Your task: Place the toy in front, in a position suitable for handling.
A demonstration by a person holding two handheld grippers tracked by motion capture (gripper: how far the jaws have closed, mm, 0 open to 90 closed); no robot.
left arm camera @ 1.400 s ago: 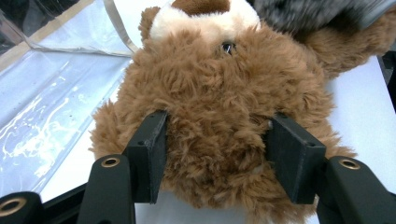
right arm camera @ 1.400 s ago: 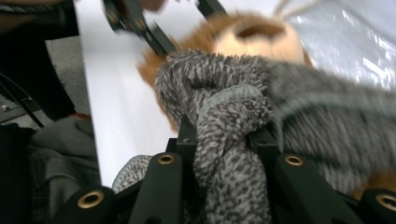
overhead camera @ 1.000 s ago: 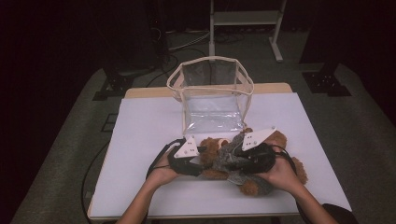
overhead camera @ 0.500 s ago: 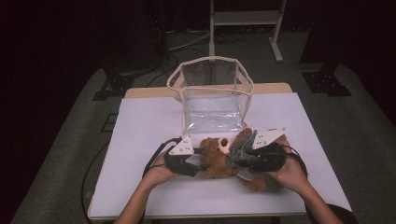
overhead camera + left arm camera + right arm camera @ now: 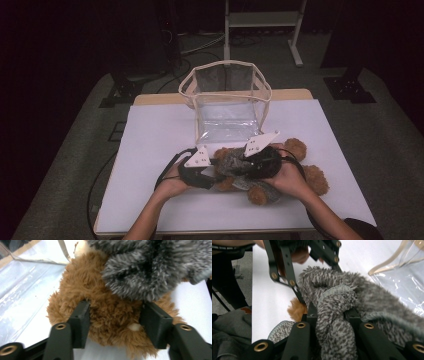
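A brown teddy bear [image 5: 316, 179] lies on the white table [image 5: 160, 130] near its front edge. A grey fuzzy cloth [image 5: 231, 162] lies over the bear's middle. My left gripper [image 5: 216, 175] comes in from the left. In the left gripper view its pads squeeze a brown furry part of the bear [image 5: 100, 305], with the grey cloth [image 5: 150, 267] bunched just above; the left gripper [image 5: 115, 322] is shut on the bear. My right gripper [image 5: 239, 167] reaches in from the right. In the right gripper view the right gripper [image 5: 329, 315] is shut on a thick fold of the grey cloth [image 5: 337, 302].
A clear plastic bag with cream trim [image 5: 225, 64] stands open just behind the bear, at mid table. Its wall shows in the right gripper view [image 5: 402, 272]. The left gripper's black linkage [image 5: 287, 267] is close ahead of the right one. Beyond the table's far edge stands a metal frame [image 5: 260, 20].
My right gripper, with the grey cloth, drifted right and then came back left toward the left gripper. The left hand and the bear's body stayed where they were.
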